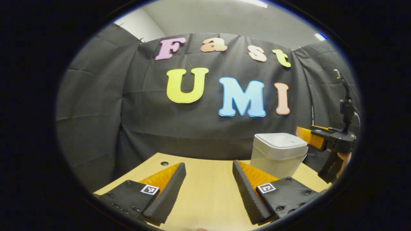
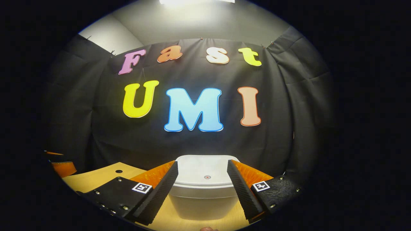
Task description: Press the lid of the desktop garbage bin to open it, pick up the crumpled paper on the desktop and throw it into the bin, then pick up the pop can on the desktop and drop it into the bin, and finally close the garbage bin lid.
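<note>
A white desktop garbage bin (image 1: 278, 154) with its lid (image 2: 205, 171) down stands on the wooden desk (image 1: 205, 192) at the right. In the right gripper view the bin sits straight ahead, framed by my open right gripper (image 2: 203, 178), whose fingers hang above and in front of the lid without touching it. My left gripper (image 1: 208, 183) is open over bare desk to the left of the bin, holding nothing. In the left gripper view the right gripper (image 1: 324, 139), held by a hand, hovers by the bin's right side at lid height.
The black cloth wall rises close behind the desk's far edge. A small round hole (image 1: 164, 163) marks the desk's far left corner. The left gripper's edge (image 2: 62, 166) shows at the far left of the right gripper view.
</note>
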Available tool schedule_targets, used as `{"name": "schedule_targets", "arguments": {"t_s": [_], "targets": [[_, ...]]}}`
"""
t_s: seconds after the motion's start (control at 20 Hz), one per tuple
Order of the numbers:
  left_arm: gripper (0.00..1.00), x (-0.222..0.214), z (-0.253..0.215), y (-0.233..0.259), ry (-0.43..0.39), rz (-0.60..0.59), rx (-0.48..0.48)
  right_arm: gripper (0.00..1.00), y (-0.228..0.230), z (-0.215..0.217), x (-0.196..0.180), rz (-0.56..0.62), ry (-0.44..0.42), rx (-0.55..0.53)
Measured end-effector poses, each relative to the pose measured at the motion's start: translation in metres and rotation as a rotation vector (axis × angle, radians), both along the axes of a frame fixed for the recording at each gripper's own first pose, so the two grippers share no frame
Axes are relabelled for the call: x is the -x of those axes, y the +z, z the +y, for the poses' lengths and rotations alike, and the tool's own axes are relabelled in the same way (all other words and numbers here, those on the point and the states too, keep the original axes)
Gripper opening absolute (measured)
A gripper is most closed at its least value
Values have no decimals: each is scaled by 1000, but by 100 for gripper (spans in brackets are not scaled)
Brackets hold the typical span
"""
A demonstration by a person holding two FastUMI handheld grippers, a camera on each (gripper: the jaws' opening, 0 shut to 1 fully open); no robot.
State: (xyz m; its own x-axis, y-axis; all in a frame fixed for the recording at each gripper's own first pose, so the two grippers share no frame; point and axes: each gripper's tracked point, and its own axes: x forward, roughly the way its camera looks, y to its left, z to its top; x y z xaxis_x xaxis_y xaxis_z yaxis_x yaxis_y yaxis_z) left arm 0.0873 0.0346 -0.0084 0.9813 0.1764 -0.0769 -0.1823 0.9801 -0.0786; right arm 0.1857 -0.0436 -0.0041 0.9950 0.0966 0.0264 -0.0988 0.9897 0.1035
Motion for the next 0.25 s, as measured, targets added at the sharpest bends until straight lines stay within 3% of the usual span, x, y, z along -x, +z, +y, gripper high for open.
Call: {"name": "schedule_targets", "arguments": {"t_s": [0.25], "targets": [[100, -4, -1, 12, -6, -37, -39, 98, 6, 10, 38, -15, 27, 38]]}}
